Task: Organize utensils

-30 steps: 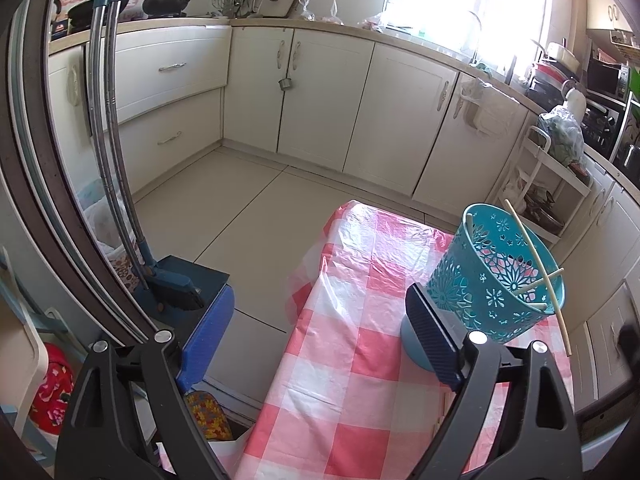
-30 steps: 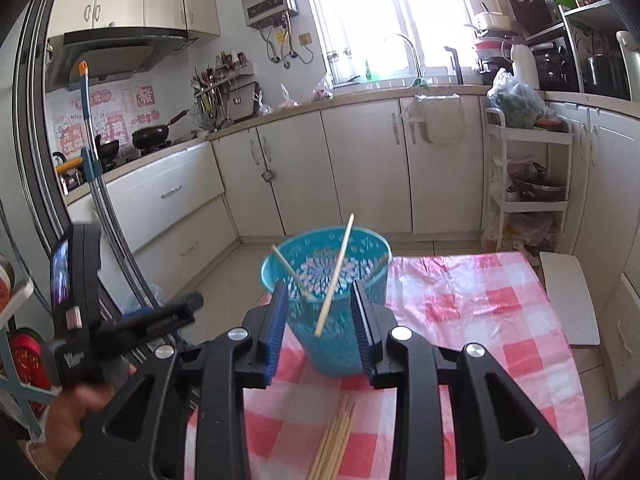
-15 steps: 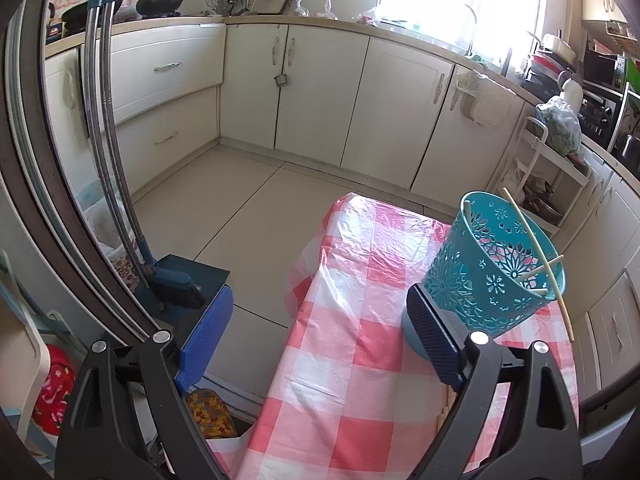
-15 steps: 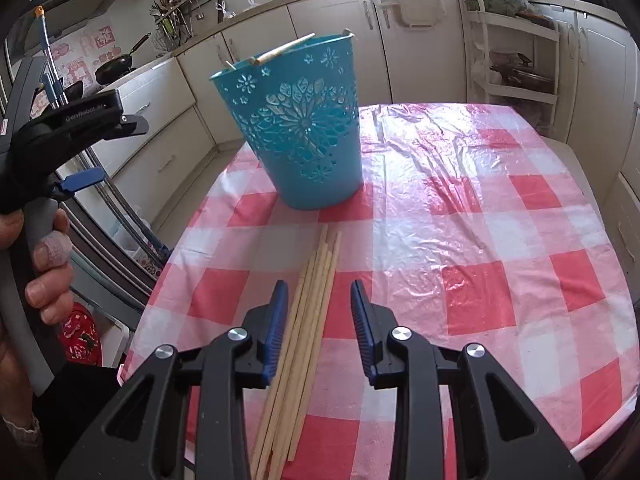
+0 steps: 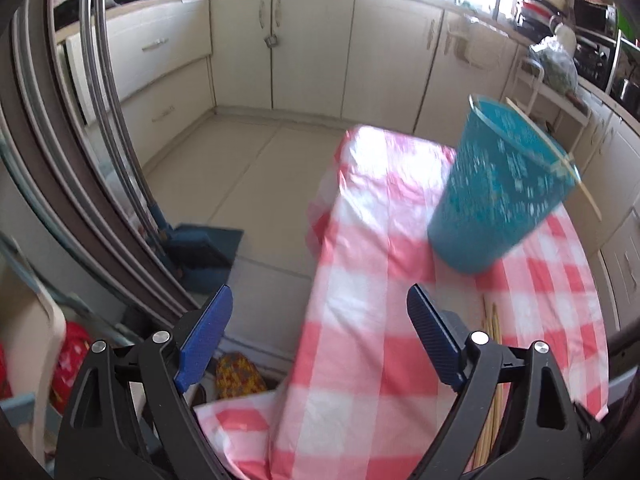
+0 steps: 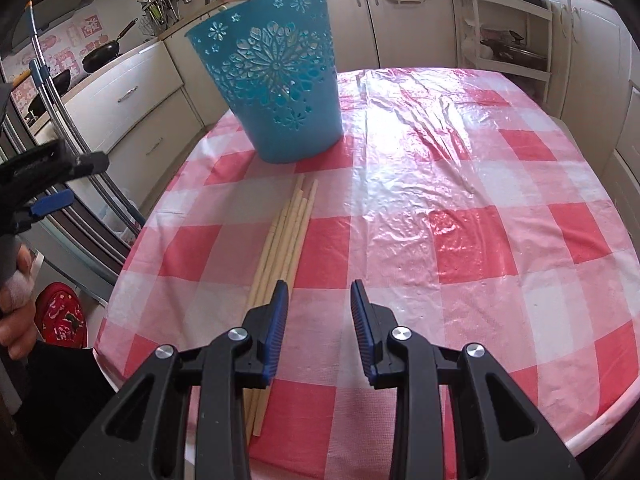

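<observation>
From my right wrist camera I see the right gripper (image 6: 319,300) hanging low over the table (image 6: 460,208) with its checked pink-and-white cloth, jaws parted a modest way and nothing between them. The bundle of chopsticks (image 6: 286,232) lies flat on the cloth, running from about seven o'clock up toward twelve; its near end passes under my left blue finger (image 6: 276,320), so the sticks sit just left of the gap rather than inside it, and I cannot tell whether the pad touches them. At eleven o'clock from the jaws the teal basket (image 6: 276,84) stands upright on the cloth, just beyond the far tips of the bundle, with a stick end poking over its rim. On my left wrist camera the picture is blurred, but the left gripper (image 5: 320,312) shows jaws spread wide and empty over the table's edge, with the basket (image 5: 504,188) at two o'clock and chopsticks (image 5: 494,360) beside the right finger.
</observation>
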`<state>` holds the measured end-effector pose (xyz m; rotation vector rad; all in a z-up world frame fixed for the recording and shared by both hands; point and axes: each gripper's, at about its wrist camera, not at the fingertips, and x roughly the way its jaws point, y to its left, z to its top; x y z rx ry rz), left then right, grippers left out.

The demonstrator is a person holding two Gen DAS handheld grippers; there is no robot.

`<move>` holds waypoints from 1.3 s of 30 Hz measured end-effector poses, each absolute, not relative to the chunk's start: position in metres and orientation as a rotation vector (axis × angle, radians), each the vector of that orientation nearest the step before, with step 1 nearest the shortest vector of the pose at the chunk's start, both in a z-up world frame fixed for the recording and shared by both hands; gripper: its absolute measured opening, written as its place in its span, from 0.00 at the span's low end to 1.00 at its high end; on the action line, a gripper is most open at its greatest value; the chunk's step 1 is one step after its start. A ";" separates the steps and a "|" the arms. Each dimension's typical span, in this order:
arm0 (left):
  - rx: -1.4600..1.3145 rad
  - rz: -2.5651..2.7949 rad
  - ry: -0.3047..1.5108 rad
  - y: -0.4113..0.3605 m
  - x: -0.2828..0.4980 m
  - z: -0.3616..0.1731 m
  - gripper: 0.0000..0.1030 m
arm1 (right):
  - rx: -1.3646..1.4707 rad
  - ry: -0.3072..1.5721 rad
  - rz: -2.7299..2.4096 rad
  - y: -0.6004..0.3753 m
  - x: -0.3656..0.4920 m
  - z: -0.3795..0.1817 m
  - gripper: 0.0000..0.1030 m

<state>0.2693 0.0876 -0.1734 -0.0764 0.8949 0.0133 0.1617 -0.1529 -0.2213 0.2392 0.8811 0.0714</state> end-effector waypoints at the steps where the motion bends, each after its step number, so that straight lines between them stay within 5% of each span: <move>1: -0.071 0.005 0.912 0.084 0.265 -0.179 0.83 | 0.239 0.885 0.070 -0.153 0.163 -0.223 0.31; 15: 0.097 -0.093 0.985 0.032 0.261 -0.210 0.82 | 0.116 0.872 0.069 -0.137 0.208 -0.228 0.24; 20: 0.109 -0.172 1.017 0.014 0.259 -0.217 0.82 | 0.061 0.896 0.076 -0.144 0.207 -0.227 0.08; 31: 0.080 -0.267 1.069 -0.018 0.263 -0.233 0.82 | 0.104 0.927 0.100 -0.175 0.186 -0.223 0.06; 39: -0.041 -0.245 1.098 0.002 0.275 -0.234 0.82 | 0.308 0.694 0.263 -0.215 0.205 -0.117 0.10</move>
